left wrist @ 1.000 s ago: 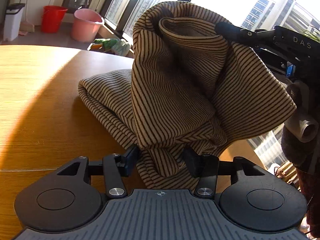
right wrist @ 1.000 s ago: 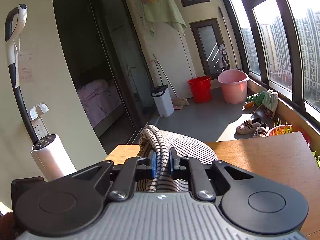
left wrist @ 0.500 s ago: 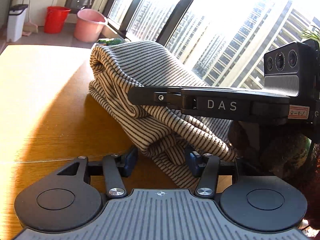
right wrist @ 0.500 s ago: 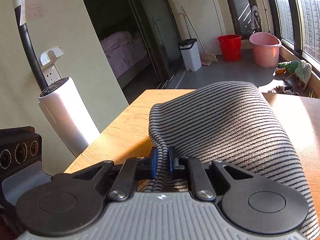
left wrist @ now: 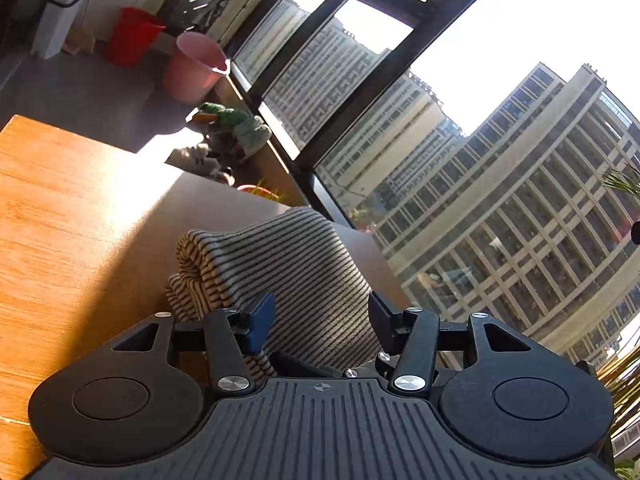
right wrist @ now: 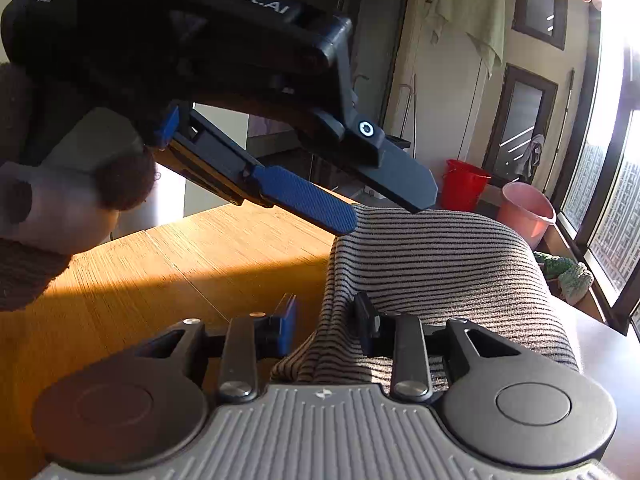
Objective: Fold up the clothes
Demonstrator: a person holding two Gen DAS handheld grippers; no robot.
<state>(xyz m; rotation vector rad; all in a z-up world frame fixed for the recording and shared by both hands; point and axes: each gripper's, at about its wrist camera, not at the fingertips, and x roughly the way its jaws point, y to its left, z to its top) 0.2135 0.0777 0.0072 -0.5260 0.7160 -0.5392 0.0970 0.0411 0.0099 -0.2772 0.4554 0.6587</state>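
Observation:
A tan and black striped garment (left wrist: 288,276) lies folded in a thick bundle on the wooden table (left wrist: 60,240). My left gripper (left wrist: 320,316) is open, its jaws wide apart over the near end of the bundle. In the right wrist view the garment (right wrist: 432,256) rises as a rounded hump. My right gripper (right wrist: 326,324) is open, with a fold of the cloth lying loose between its jaws. The left gripper (right wrist: 384,204) shows from the side above the bundle's far edge, fingers spread.
The table's far edge (left wrist: 224,184) lies close behind the bundle, with large windows beyond. A red bucket (right wrist: 464,184) and a pink bucket (right wrist: 524,216) stand on the floor beyond the table. A gloved hand (right wrist: 24,216) holds the left gripper at the left.
The lifted garment came down onto the table as a folded bundle. My right gripper went from shut on the cloth to open. My left gripper rose and tilted up above the bundle.

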